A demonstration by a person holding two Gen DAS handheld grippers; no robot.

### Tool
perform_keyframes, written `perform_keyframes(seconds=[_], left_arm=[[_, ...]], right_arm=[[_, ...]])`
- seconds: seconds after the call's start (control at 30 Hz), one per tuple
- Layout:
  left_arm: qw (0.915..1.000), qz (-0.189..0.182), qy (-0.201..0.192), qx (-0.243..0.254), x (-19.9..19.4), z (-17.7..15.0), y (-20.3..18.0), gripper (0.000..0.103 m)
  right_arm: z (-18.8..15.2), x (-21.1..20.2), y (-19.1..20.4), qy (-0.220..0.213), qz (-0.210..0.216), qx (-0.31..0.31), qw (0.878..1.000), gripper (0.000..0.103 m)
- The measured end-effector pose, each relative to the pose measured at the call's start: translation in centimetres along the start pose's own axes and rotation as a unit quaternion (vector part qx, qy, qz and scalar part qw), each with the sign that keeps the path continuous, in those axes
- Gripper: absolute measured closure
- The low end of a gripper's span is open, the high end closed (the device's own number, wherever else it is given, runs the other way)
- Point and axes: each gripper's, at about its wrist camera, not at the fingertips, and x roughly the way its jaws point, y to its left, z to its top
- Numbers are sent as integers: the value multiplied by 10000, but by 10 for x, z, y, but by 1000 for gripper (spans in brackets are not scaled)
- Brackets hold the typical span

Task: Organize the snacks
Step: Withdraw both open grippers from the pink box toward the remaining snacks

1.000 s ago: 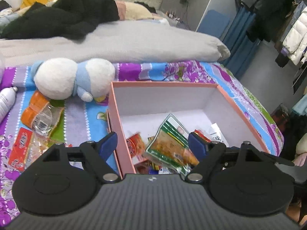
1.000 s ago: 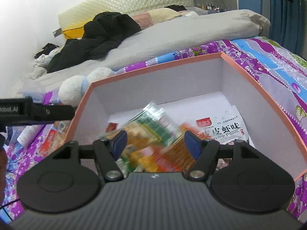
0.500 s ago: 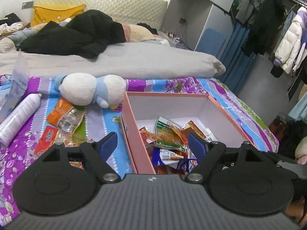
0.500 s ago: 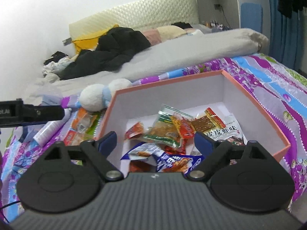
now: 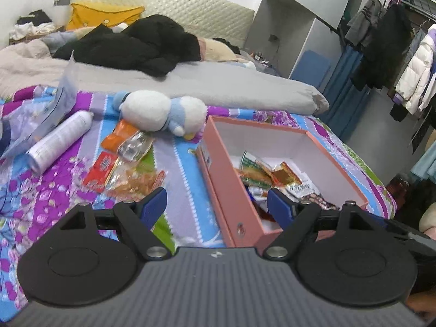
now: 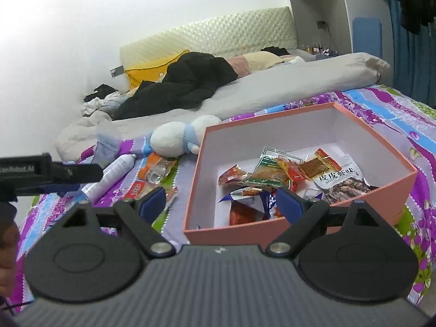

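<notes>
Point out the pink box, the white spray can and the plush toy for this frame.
pink box (image 6: 272, 125): right wrist view, on its far rim.
white spray can (image 5: 58, 140): left wrist view, mid-body of the lying can.
plush toy (image 5: 144, 110): left wrist view, on its white body.

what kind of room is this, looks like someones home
Very likely a bedroom in a home. The work surface is a bed with a purple and blue floral bedsheet and a cream quilted headboard, a rolled grey duvet lies across it, and coats hang on an open clothes rack at the side.
</notes>
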Motion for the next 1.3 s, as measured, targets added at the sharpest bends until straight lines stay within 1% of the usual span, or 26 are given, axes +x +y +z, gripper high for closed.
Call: perform_keyframes(seconds=[0.07,0.17,0.27,0.33,0.47,0.57,0.67,0.8,0.9,0.97,1.13,1.3], left_arm=[[10000,-25,59,-26,-3,-9,5,19],[9999,33,150,-9,-6,-22,12,19],[9995,42,282,-110,-8,-35,22,19],[9993,74,313,-199,-11,-46,31,19],[9985,119,383,-366,-17,-64,47,19],[9983,202,372,-398,-24,-75,55,19],[9980,291,347,-445,-29,-81,65,19],[9968,437,283,-611,-29,-85,80,19],[9954,540,206,-758,-24,-86,97,19],[9951,596,166,-772,-17,-85,106,19],[9950,738,130,-653,12,-73,129,19],[9955,706,115,-620,47,-49,152,19]], right_arm=[[-6,-6,5,-15,50,7,10000,14],[-16,-13,16,-44,88,-96,9999,14],[-29,-18,26,-50,118,-140,9998,14],[-38,-17,33,51,100,-149,9998,14],[-63,-20,49,179,229,-237,9993,14],[-76,-21,55,293,385,-190,9987,14],[-81,-20,64,314,518,-297,9977,14],[-82,-12,73,322,604,-404,9968,14],[-83,-1,84,467,720,-580,9946,14],[-83,7,91,493,835,-686,9929,14],[-79,35,110,530,1060,-962,9883,14],[-69,76,126,636,1125,-1153,9849,14]])
